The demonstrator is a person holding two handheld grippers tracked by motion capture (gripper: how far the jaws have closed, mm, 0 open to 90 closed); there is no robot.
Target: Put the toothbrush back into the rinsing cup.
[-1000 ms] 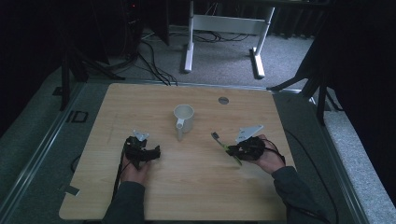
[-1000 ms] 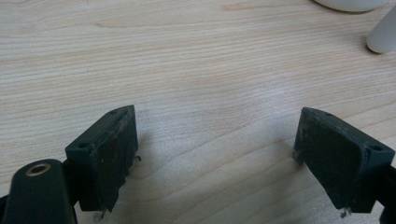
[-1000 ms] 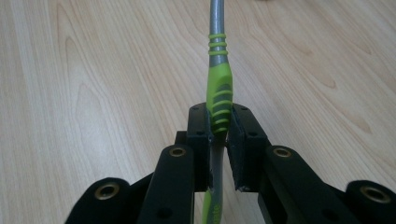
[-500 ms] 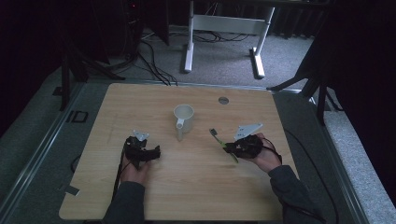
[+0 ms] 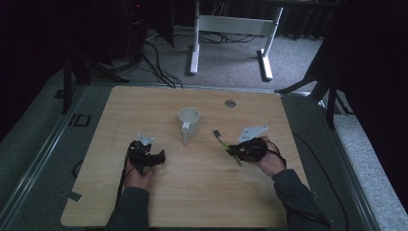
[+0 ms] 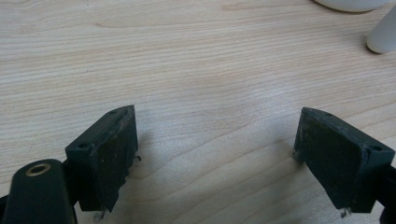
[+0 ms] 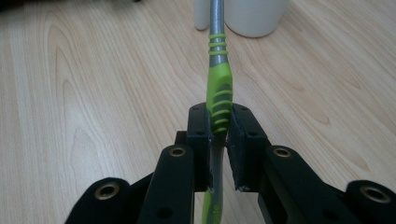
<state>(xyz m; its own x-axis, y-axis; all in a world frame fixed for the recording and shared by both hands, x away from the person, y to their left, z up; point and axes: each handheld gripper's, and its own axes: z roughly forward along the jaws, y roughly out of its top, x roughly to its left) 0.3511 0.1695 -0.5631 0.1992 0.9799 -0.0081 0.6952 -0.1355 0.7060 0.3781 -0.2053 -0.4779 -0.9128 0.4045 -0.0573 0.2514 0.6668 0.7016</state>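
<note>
Clearly the right tongs point(image 7: 219, 135) are pinching a toothbrush point(image 7: 218, 88) by its green-and-grey handle: in the right gripper view the two black pads press on the ribbed green grip from either side, the grey neck runs straight ahead from them, and the tail of the handle passes down between the jaws. Just beyond the far end of the toothbrush stands a white mug point(image 7: 254, 16), its handle beside the neck; whether the brush head touches the mug I cannot tell from that view. From the high view the toothbrush point(image 5: 224, 144) juts out of the right tongs point(image 5: 232, 150) with its dark head nearest the mug point(image 5: 189, 121) yet apart from it. The left tongs point(image 5: 153, 156) rest well apart from the toothbrush, on the other side of the mug, low over the wooden worktop point(image 5: 159, 101). The left gripper view adds that the left tongs point(image 6: 215, 154) stand spread wide, nothing but bare wood between the pads.
</note>
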